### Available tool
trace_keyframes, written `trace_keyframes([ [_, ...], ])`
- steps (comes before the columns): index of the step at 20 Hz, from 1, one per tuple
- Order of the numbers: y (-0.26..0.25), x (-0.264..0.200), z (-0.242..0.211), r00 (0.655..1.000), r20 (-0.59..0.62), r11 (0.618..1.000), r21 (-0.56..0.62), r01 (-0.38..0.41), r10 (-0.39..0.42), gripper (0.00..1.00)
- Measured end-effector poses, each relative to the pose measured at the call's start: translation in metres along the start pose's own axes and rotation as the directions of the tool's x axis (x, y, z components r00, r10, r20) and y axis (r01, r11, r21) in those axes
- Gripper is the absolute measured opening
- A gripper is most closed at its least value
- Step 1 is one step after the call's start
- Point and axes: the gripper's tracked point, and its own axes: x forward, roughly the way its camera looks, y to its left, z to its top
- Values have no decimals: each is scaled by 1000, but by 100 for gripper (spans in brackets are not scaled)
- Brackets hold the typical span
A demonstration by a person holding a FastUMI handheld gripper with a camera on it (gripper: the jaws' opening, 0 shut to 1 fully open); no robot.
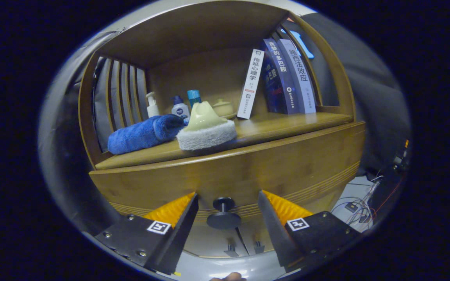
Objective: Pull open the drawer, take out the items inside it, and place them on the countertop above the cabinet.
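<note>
Low in the frame the gripper [228, 203] stands wide open – holding nothing – its fingers flanking the drawer knob [224, 212]; scrubber [206, 127] and blue towel [145, 134] rest on the countertop [287, 125] above

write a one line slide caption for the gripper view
Open gripper straddles the drawer knob without touching it; blue towel and scrub brush sit on the countertop above.
</note>
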Motion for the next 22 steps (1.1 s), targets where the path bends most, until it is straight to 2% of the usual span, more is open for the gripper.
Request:
trace_keyframes([
  [12, -2, 6, 3, 1000, -14, 1000, -11, 4, -4, 93],
  [17, -5, -30, 50, 995, 93, 999, -10, -30, 31, 92],
  [22, -57, -88, 113, 977, 204, 996, -50, 71, -59, 92],
])
